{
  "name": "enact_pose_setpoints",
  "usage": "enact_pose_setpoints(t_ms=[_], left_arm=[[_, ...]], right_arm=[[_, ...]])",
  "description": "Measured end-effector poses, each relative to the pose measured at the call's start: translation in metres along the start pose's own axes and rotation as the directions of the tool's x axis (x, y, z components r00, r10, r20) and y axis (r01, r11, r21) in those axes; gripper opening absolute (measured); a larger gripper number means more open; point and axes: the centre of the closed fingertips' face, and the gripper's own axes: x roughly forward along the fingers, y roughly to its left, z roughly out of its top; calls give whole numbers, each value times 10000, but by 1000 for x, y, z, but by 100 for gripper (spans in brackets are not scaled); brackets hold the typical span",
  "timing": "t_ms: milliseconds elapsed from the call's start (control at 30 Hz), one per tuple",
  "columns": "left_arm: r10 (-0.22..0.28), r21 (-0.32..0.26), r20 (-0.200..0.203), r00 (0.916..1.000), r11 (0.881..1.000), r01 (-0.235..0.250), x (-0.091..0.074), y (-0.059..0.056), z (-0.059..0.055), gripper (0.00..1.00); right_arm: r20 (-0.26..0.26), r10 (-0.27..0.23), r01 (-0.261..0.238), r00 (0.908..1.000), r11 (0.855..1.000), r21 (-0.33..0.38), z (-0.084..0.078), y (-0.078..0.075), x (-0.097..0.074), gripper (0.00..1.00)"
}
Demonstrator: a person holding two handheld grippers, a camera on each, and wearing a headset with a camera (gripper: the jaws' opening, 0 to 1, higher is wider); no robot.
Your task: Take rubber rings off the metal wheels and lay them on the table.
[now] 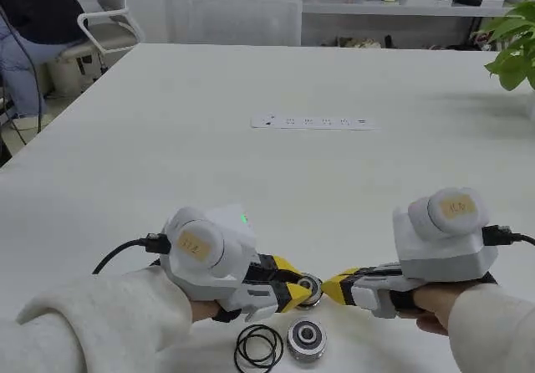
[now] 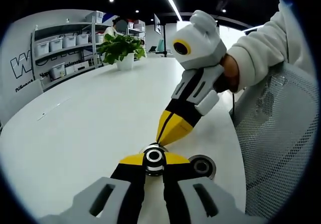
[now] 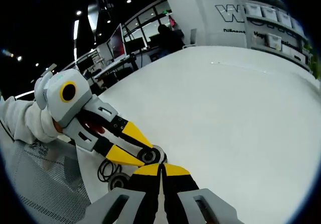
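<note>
Black rubber rings [image 1: 258,345] and two metal wheels sit at the near edge of a broad white tabletop [image 1: 251,97]. Far across it lies a flat white power strip [image 1: 313,123], well apart from the work. A green leafy plant [image 1: 512,51] leans in at the far right, and a pale office chair [image 1: 242,19] stands behind the far edge.

The left tool [image 1: 303,289] is clamped on a small silver metal wheel [image 1: 310,287], held close to the tabletop. The wheel's round face and dark hub are turned toward the right tool [image 1: 328,287], so its axle runs roughly from one tool to the other. The right tool's yellow jaws are pressed together, with their tips touching the held wheel's rim. Whether they pinch a ring there I cannot tell.

A second silver metal wheel [image 1: 306,339] lies flat nearer the person, hub upward. The rings are thin overlapping loops that lie flat just beside it, on its left.
</note>
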Motion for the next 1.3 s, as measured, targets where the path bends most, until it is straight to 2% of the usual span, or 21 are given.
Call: enact_pose_setpoints(t_ms=[33, 800, 1300], left_arm=[[7, 9, 5, 10000, 10000, -7, 0, 0, 0, 7], [30, -35, 98, 9999, 10000, -30, 0, 0, 1, 7], [49, -151, 202, 9998, 9999, -46, 0, 0, 1, 7]], right_arm=[[49, 106, -107, 9999, 9998, 159, 1, 2, 1, 0], [78, 237, -239, 9997, 9996, 165, 6, 8, -1, 0], [134, 307, -303, 9994, 9991, -281, 7, 12, 0, 0]])
